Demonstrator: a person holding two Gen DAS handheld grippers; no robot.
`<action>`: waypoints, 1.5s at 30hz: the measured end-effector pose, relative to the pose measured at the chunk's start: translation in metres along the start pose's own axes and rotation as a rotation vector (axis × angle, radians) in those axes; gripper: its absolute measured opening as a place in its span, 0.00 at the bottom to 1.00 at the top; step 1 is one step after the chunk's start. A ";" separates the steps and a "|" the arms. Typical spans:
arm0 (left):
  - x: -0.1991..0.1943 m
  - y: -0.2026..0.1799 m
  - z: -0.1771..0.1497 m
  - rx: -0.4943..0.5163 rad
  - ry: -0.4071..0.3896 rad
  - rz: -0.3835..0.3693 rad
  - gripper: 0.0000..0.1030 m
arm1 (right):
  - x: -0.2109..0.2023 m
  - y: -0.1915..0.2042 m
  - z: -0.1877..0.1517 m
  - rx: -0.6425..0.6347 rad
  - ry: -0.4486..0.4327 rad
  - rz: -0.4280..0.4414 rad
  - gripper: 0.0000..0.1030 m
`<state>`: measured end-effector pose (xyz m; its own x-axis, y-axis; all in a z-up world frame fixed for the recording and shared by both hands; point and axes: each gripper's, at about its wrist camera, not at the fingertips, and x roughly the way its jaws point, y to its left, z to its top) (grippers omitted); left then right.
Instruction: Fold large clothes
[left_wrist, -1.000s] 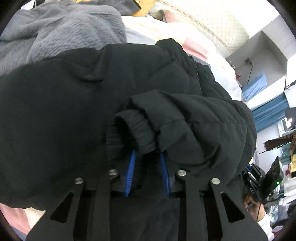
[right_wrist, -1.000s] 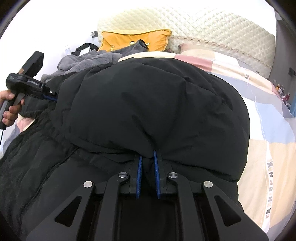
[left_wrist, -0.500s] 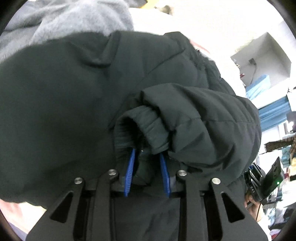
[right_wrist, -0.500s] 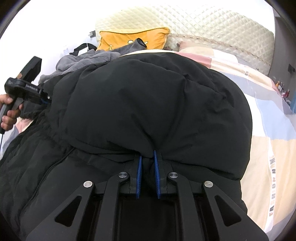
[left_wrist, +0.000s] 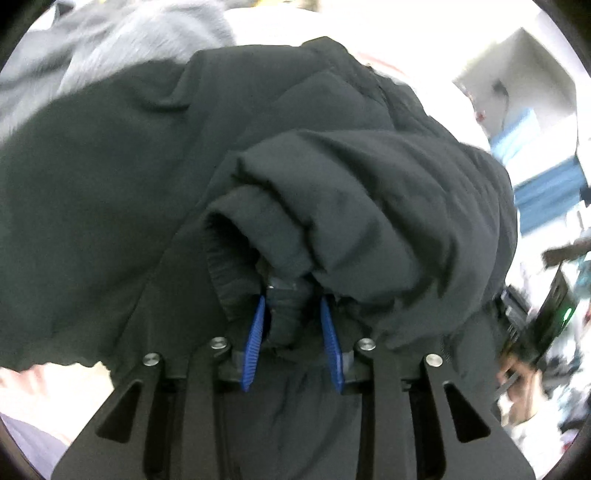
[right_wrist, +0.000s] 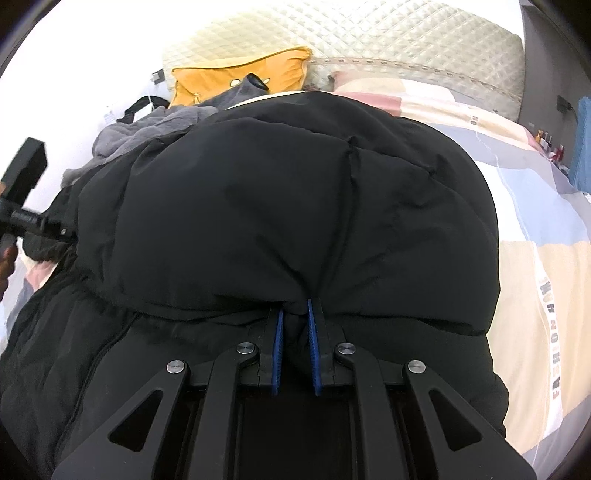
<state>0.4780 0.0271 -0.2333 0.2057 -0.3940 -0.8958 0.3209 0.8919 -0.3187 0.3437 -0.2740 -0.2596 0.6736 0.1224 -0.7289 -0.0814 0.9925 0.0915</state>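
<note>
A large black puffer jacket (right_wrist: 288, 206) lies on the bed, its lower part folded up over the body. In the left wrist view the jacket (left_wrist: 110, 206) fills the frame, with a sleeve cuff (left_wrist: 243, 266) bunched in front. My left gripper (left_wrist: 291, 306) is shut on a fold of the jacket beside the cuff. My right gripper (right_wrist: 295, 310) is shut on the folded jacket's edge. The left gripper also shows at the left edge of the right wrist view (right_wrist: 26, 221).
A grey fleece garment (right_wrist: 147, 125) and an orange pillow (right_wrist: 236, 77) lie behind the jacket. A quilted cream headboard (right_wrist: 388, 40) stands at the back. The patchwork bedsheet (right_wrist: 535, 266) extends to the right. Room clutter (left_wrist: 554, 325) shows at the right of the left wrist view.
Both grippers have carried the jacket's fold forward over the body, so the jacket fills more of each view. The grips are unchanged.
</note>
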 end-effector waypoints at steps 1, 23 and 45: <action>0.000 -0.004 -0.003 0.027 -0.001 0.029 0.21 | 0.000 0.001 0.000 0.003 0.001 -0.004 0.09; 0.014 0.018 -0.016 -0.057 -0.131 0.275 0.02 | 0.012 0.015 0.005 0.030 0.038 -0.046 0.10; -0.165 -0.021 -0.144 -0.086 -0.476 0.195 0.77 | -0.125 0.029 -0.044 0.094 -0.086 -0.029 0.66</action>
<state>0.3045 0.1053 -0.1229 0.6582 -0.2587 -0.7070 0.1621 0.9658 -0.2024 0.2248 -0.2605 -0.1962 0.7358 0.0892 -0.6713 0.0057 0.9904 0.1378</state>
